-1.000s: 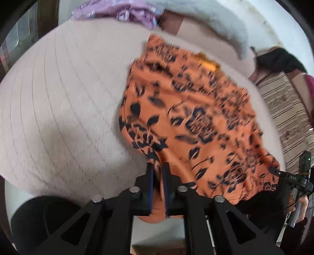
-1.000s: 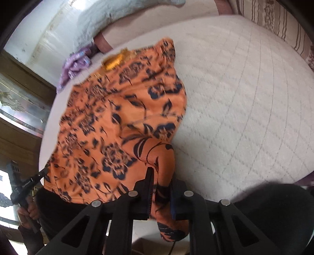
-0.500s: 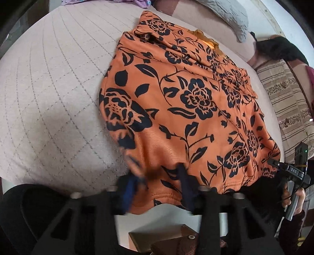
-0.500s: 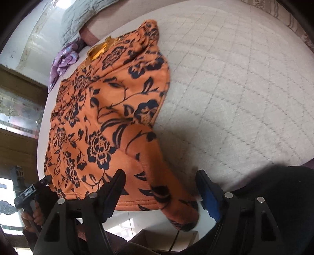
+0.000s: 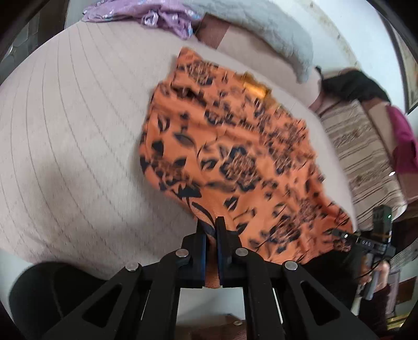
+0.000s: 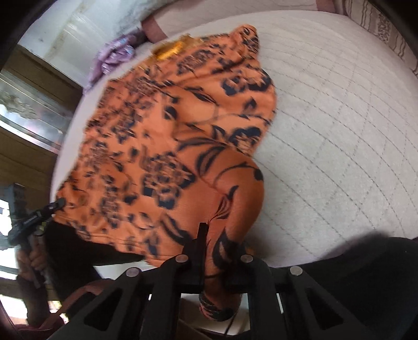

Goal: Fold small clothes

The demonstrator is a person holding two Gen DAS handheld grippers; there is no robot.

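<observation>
Soft orange floral garment (image 5: 235, 162), quilted bedspread (image 5: 73, 146), left gripper (image 5: 211, 230) pinching hem

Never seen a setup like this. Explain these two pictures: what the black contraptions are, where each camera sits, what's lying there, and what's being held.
No robot arm here: a person holds a two-finger gripper in each hand, with a fisheye camera looking along its fingers. One picture comes from the left gripper, the other from the right gripper. An orange garment with dark flowers lies on a pale quilted bed cover. Both grippers have just closed and now pinch the garment's near edge. A purple cloth lies at the far end.
</observation>
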